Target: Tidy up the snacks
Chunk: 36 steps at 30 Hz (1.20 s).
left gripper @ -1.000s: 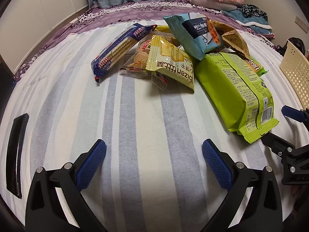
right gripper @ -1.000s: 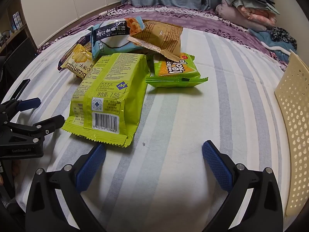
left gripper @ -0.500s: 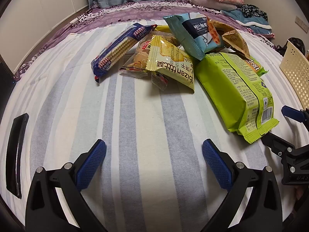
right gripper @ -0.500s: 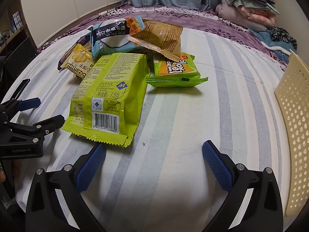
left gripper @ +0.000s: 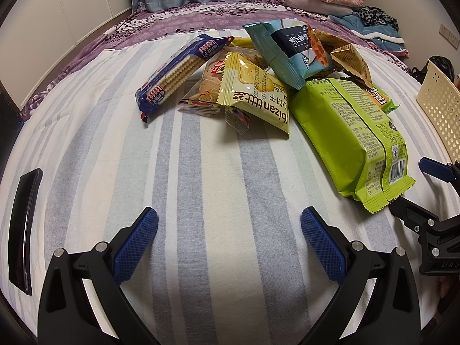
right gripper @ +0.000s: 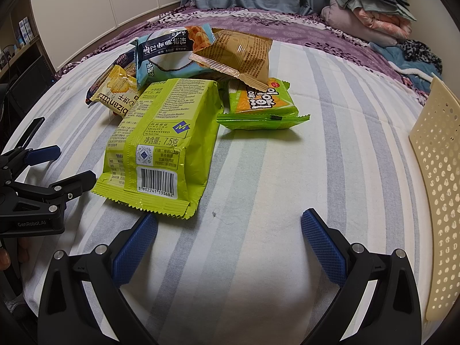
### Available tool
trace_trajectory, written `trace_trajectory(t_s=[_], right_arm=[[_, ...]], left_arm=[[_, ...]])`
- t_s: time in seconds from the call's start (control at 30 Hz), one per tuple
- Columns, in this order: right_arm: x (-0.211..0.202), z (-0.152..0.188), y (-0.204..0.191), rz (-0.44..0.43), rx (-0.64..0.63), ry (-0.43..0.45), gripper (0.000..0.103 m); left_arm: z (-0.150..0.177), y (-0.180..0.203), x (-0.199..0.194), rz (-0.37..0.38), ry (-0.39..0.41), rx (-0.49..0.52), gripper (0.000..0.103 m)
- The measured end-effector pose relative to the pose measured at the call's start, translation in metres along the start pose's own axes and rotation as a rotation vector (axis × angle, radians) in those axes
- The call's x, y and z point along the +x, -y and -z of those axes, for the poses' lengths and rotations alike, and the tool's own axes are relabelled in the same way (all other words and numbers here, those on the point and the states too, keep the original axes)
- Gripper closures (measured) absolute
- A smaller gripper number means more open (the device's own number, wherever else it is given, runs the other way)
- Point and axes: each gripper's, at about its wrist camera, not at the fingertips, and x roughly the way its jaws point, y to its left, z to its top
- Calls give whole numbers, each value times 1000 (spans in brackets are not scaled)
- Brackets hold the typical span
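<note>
A heap of snack packs lies on a striped bedsheet. A big lime-green bag (left gripper: 353, 132) (right gripper: 161, 138) lies nearest, barcode end toward me. Behind it are a yellow biscuit pack (left gripper: 256, 97) (right gripper: 118, 95), a blue cracker sleeve (left gripper: 178, 72), a teal bag (left gripper: 290, 49) (right gripper: 164, 54), a brown bag (right gripper: 238, 54) and a small green-orange pack (right gripper: 261, 106). My left gripper (left gripper: 230, 230) is open over bare sheet, short of the heap. My right gripper (right gripper: 230, 230) is open, its left finger just before the lime bag's edge. Each gripper shows at the other view's side (left gripper: 425, 198) (right gripper: 49, 169).
A cream perforated basket (right gripper: 437, 178) (left gripper: 440, 106) stands at the right edge of the bed. A dark flat phone-like object (left gripper: 24, 230) lies at the left. Folded clothes (right gripper: 371, 14) are piled at the far right, beyond a purple floral cover (left gripper: 218, 17).
</note>
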Motion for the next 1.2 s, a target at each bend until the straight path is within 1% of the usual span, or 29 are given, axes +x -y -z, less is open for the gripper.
trace_trajectory(t_s=[1.2], right_arm=[[1, 0, 1, -1, 3, -2, 5]], left_arm=[[0, 0, 0, 1, 0, 0, 2]])
